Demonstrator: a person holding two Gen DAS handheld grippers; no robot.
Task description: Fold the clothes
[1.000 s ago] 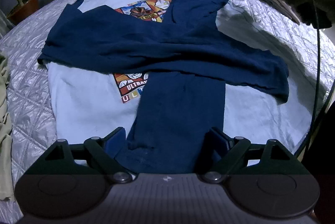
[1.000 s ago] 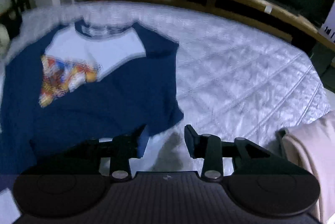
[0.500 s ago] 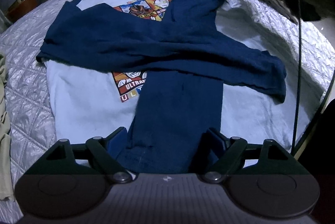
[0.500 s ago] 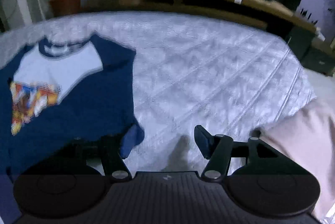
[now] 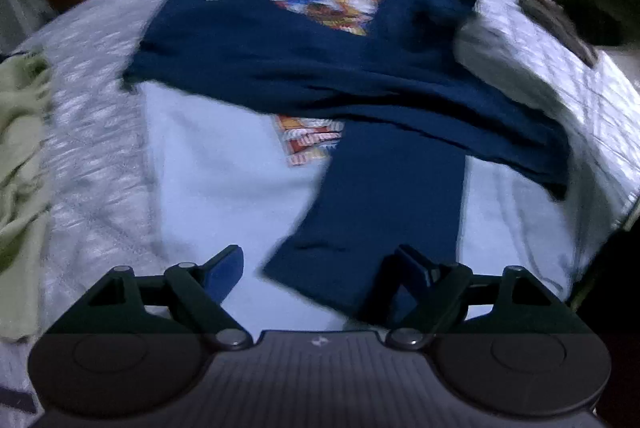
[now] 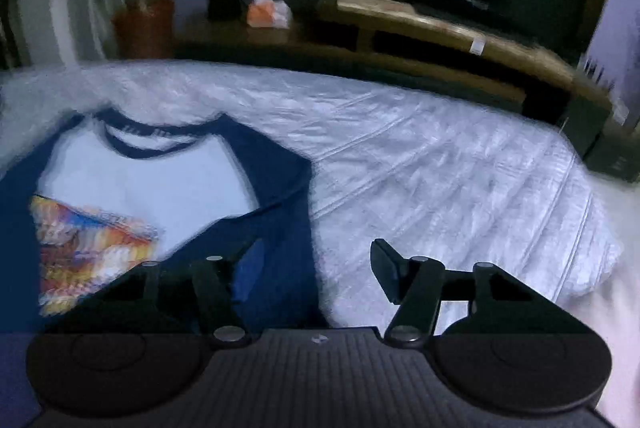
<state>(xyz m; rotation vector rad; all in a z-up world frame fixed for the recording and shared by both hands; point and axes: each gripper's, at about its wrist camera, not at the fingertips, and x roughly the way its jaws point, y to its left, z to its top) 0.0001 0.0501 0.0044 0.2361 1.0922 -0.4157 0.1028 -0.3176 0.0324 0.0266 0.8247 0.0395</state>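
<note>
While both grippers' fingers (image 5: 224, 270) gape empty, shirt (image 5: 224, 164) just ahead, sleeves crossed.

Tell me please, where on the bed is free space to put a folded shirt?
The quilt right of the shirt, toward the wooden bench, is bare. Left of the shirt only a strip remains, bordered by green cloth. The middle is covered.

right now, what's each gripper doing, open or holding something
Left gripper: open, holding nothing, above the shirt.
Right gripper: open, holding nothing.
</note>
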